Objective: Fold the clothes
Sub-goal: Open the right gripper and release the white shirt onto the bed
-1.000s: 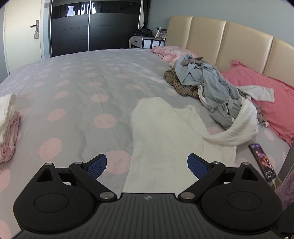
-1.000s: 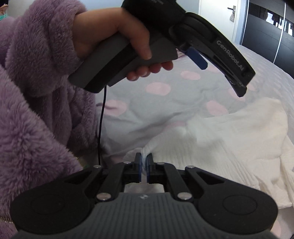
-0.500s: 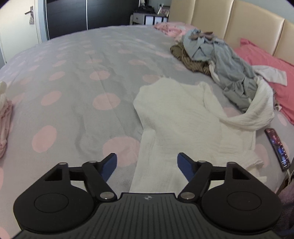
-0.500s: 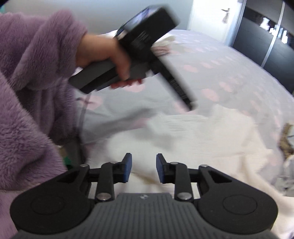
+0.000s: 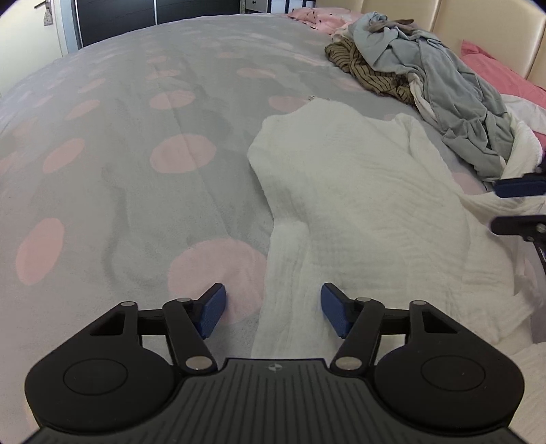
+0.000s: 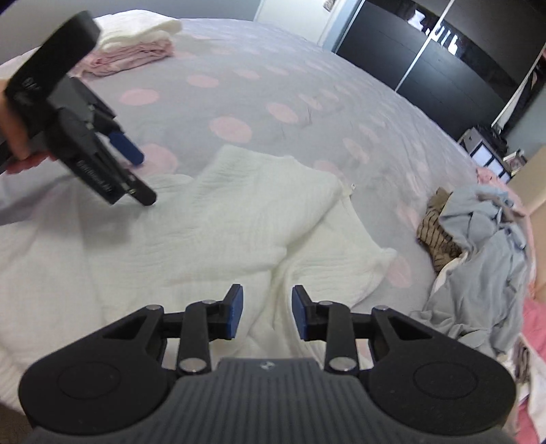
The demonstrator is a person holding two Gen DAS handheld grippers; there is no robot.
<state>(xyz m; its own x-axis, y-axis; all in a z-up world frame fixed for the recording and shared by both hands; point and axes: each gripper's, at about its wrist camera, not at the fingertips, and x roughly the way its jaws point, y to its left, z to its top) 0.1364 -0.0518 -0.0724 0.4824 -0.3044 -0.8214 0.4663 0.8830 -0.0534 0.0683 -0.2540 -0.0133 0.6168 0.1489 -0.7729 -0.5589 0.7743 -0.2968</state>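
White crinkled cotton, a top (image 5: 358, 205), lies spread on a grey bedspread (image 5: 136, 191) dotted with pink, near the edge of the bed. Its body runs away from the cameras toward the far side, and one sleeve (image 6: 327, 246) lies angled off toward a heap of unfolded clothes (image 5: 440, 78) by the beige headboard (image 5: 477, 30).

In the left wrist view the left gripper (image 5: 273, 310) points down at the near hem of the top. Its jaws have just been closing and now stand partly spread, one blue pad (image 5: 211, 310) over a pink dot of the bedspread, the other over the white cloth, the left edge of the top between them; neither pad presses on the fabric. The right wrist view shows the same gripper (image 6: 136, 177) in a hand (image 6: 17, 140) at the left edge, low over the top's near left edge.

The right gripper (image 6: 268, 312) is above the middle of the top, where the sleeve meets the body. Its jaws stand narrowly apart and empty, cloth showing below the gap. Its fingertips also enter the right edge of the left wrist view (image 5: 518, 205).

A folded stack (image 6: 136, 44), white on pink, sits on the far left of the bed. A pink pillow (image 5: 498, 75) lies under the headboard, and a dark wardrobe (image 6: 426, 58) stands beyond the bed.
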